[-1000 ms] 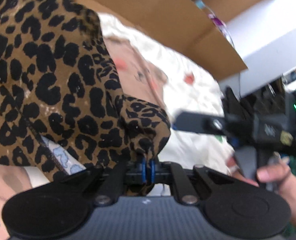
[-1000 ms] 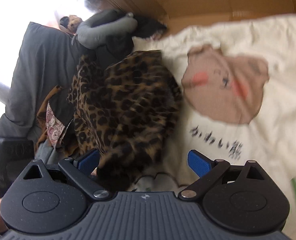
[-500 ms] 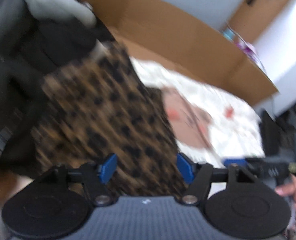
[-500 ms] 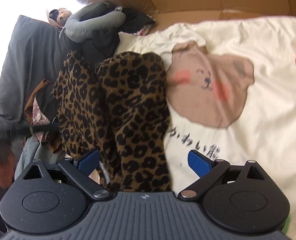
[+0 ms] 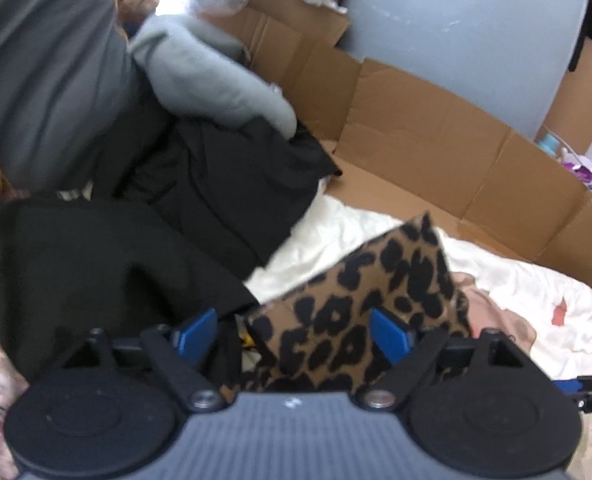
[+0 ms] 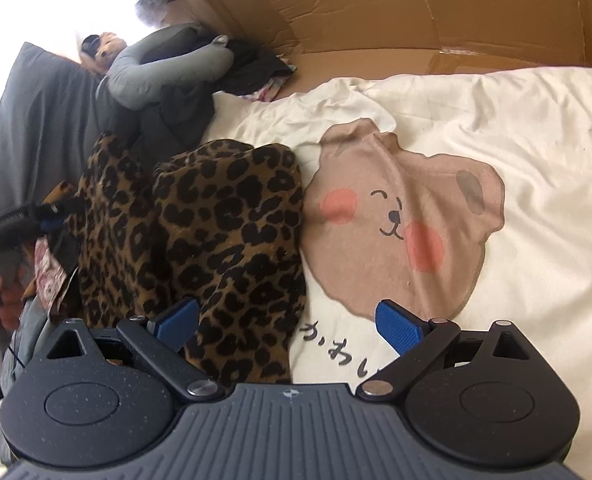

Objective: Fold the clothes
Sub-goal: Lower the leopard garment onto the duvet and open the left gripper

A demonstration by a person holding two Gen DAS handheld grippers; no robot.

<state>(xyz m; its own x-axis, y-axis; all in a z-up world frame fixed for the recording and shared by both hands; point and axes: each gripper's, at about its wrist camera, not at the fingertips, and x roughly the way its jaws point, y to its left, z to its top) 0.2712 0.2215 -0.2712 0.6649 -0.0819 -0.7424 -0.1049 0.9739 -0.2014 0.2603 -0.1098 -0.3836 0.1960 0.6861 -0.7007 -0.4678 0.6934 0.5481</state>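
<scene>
Two views, differing in coverage. Right wrist view shows the brown leopard-print fabric garment (image 6: 200, 236) heaped at 9 o'clock of the cream bedspread with the printed bear face (image 6: 535, 128), overlapping its edge. Left wrist view shows only a corner of that garment (image 5: 359, 312) at 6 o'clock, plus black clothing (image 5: 200, 196) and a grey padded pillow (image 5: 208, 76) at 10 o'clock, and a flattened cardboard wall (image 5: 415, 128).

Left gripper (image 5: 292, 338) tilts downward; its jaws have just been opening, now wide, gripping nothing, garment lying below between them. Right gripper (image 6: 288, 324) tilts downward, jaws wide, holding nothing, over the garment's edge.
</scene>
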